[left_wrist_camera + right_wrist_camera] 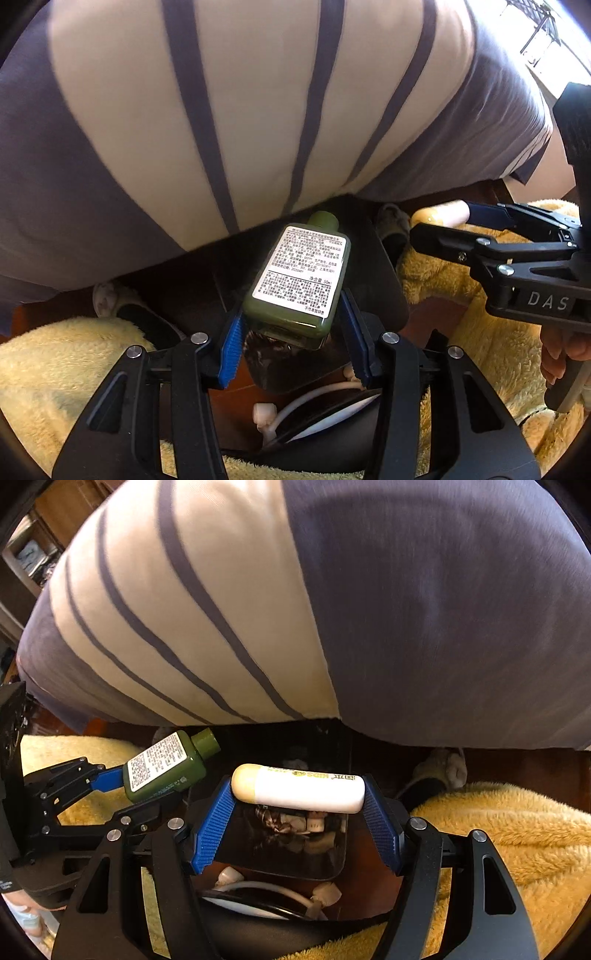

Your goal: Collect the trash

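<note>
My left gripper (291,325) is shut on a small green bottle (299,277) with a white printed label; it also shows in the right wrist view (166,771). My right gripper (299,797) is shut on a white tube with a yellow cap (299,788), held crosswise between the blue pads (214,823); it shows in the left wrist view (447,216). Both grippers hover over a black bin (325,860) that holds some trash (291,821).
The person's striped shirt (221,129) fills the upper half of both views. A fluffy yellow blanket (498,830) lies on both sides of the bin. Slippers (114,299) stand on the dark floor. A white cable (306,398) lies below the grippers.
</note>
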